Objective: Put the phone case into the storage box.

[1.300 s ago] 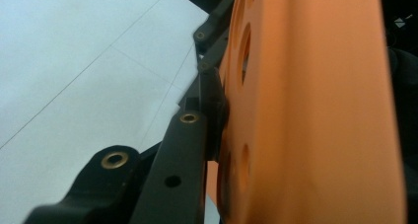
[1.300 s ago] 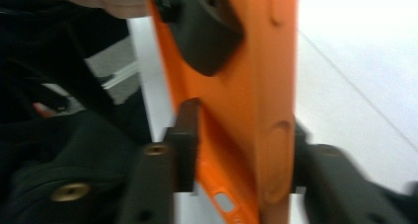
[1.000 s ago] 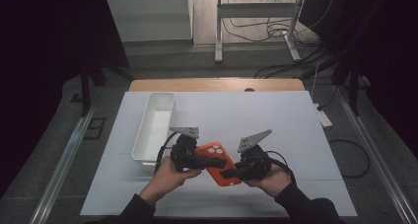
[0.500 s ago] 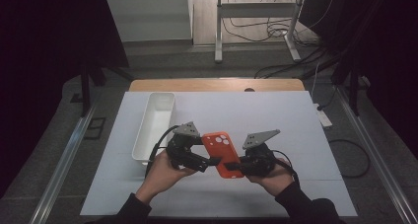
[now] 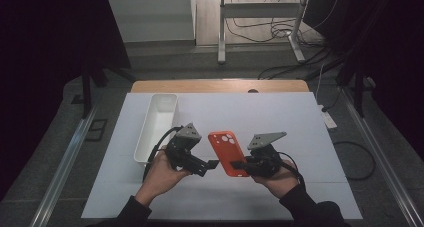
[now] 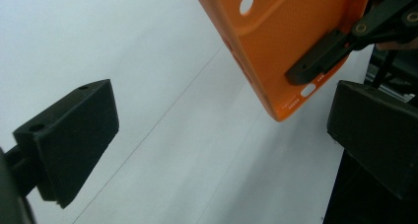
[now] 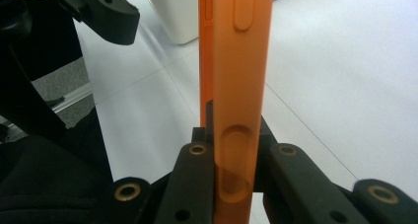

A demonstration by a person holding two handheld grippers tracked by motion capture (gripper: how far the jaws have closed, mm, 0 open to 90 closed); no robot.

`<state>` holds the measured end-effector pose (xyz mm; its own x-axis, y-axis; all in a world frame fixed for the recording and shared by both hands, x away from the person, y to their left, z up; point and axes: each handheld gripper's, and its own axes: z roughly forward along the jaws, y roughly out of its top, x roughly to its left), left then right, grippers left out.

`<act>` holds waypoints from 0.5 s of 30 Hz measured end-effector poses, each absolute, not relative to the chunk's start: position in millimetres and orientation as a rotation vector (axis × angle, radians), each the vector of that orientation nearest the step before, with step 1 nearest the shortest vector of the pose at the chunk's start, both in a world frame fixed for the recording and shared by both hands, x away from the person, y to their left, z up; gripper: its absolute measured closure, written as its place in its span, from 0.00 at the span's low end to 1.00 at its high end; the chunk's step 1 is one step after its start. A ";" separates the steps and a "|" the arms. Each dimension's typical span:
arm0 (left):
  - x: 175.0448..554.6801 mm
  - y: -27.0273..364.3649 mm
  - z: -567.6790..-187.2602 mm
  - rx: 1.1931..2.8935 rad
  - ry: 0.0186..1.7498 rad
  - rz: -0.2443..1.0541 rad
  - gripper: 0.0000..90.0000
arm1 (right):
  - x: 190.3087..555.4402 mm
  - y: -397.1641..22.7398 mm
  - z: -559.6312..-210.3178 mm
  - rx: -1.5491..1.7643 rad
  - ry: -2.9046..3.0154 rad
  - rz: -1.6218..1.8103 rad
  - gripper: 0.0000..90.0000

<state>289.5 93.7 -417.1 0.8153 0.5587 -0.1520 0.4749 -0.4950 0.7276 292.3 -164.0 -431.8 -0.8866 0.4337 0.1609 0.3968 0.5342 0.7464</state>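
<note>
An orange phone case (image 5: 227, 152) (image 6: 291, 41) (image 7: 236, 61) is held above the white table sheet, its camera cut-outs pointing away from me. My right gripper (image 5: 239, 165) (image 7: 231, 172) is shut on the case's near end, gripping it edge-on between both jaws. Just left of the case, my left gripper (image 5: 210, 166) (image 6: 222, 135) stands open. Its jaws have just been opening, and nothing is between the pads (image 6: 74, 135). The case's lower corner hangs near its right-hand pad without touching it.
An empty white bin (image 5: 144, 149) stands lengthwise at the left, close behind my left hand. The white sheet (image 5: 285, 117) covers the table, with a wooden edge (image 5: 220, 85) at the back. Cables trail from both grippers.
My left gripper has let go of the orange case and opened wide. The case has swung more upright, held by the right gripper alone.
</note>
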 end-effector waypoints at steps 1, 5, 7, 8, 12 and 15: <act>289.5 93.7 -417.2 2.181 0.759 0.134 0.00 | 292.1 -164.0 -431.7 0.732 2.710 1.300 0.94; 289.1 93.2 -417.6 2.189 0.772 0.161 0.03 | 291.8 -163.8 -431.8 0.733 2.703 1.294 0.94; 289.5 94.8 -417.4 2.185 0.781 0.154 0.07 | 291.5 -163.6 -431.5 0.737 2.701 1.290 0.94; 289.9 95.5 -417.4 2.183 0.782 0.152 0.09 | 291.3 -163.5 -431.5 0.736 2.699 1.287 0.94; 289.5 97.0 -417.3 2.184 0.775 0.130 0.21 | 291.2 -162.8 -432.1 0.730 2.698 1.267 0.94; 289.5 96.7 -417.5 2.191 0.766 0.107 0.32 | 290.8 -162.0 -432.3 0.727 2.696 1.261 0.94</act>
